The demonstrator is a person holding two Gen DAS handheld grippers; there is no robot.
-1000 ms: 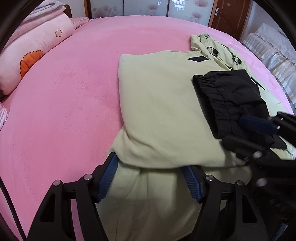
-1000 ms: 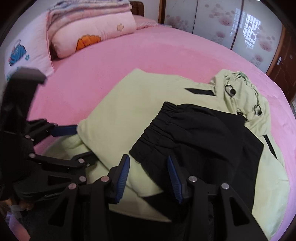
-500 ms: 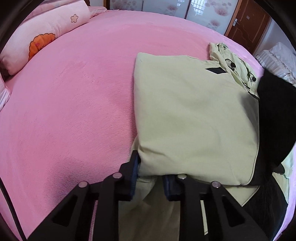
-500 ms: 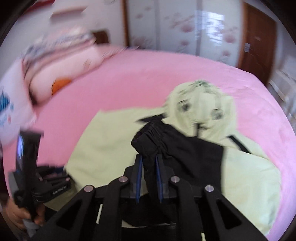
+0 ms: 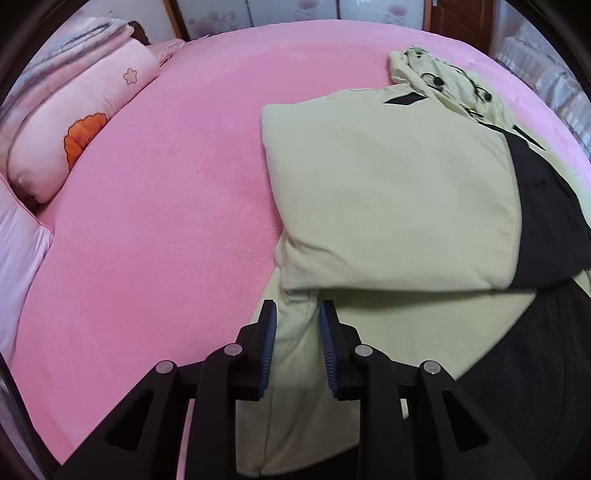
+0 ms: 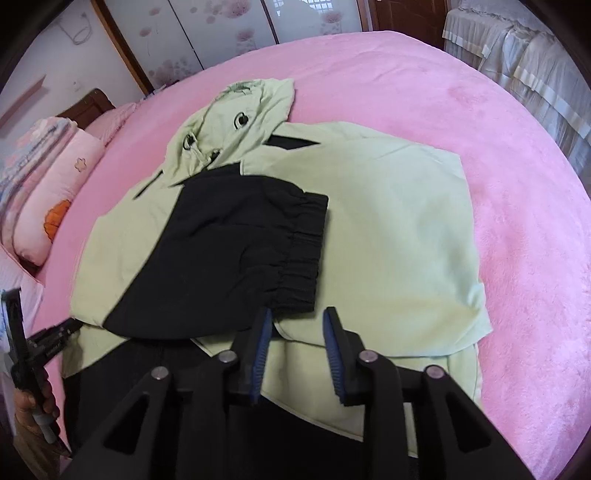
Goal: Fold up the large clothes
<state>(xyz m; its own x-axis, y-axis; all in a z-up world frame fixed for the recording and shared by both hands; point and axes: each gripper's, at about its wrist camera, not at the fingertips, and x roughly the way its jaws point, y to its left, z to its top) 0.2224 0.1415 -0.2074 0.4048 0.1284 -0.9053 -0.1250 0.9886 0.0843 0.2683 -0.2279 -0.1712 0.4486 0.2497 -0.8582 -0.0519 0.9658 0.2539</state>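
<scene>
Right wrist view: one green hoodie (image 6: pixel 388 221) and one black sleeve (image 6: pixel 236 251) are seen; right gripper (image 6: pixel 297 347) just opened, empty. Left gripper (image 5: pixel 295 347), reopening slightly, is parted around a hoodie fold.

A bedroom in a home. A wide bed (image 5: pixel 166 192) under a pink fleecy sheet fills most of it, with a pink bolster (image 5: pixel 77 129) bearing an orange flower and a folded quilt (image 5: pixel 62 48) piled at its head against a dark wooden headboard (image 6: pixel 90 105). Behind stands a wardrobe (image 6: pixel 221 33) with frosted sliding doors printed in pink blossoms, beside a brown wooden door (image 5: pixel 461 14). White frilled covers (image 6: pixel 517 48) drape some furniture to one side. A hoodie (image 6: pixel 388 221) lies spread on the bed.
</scene>
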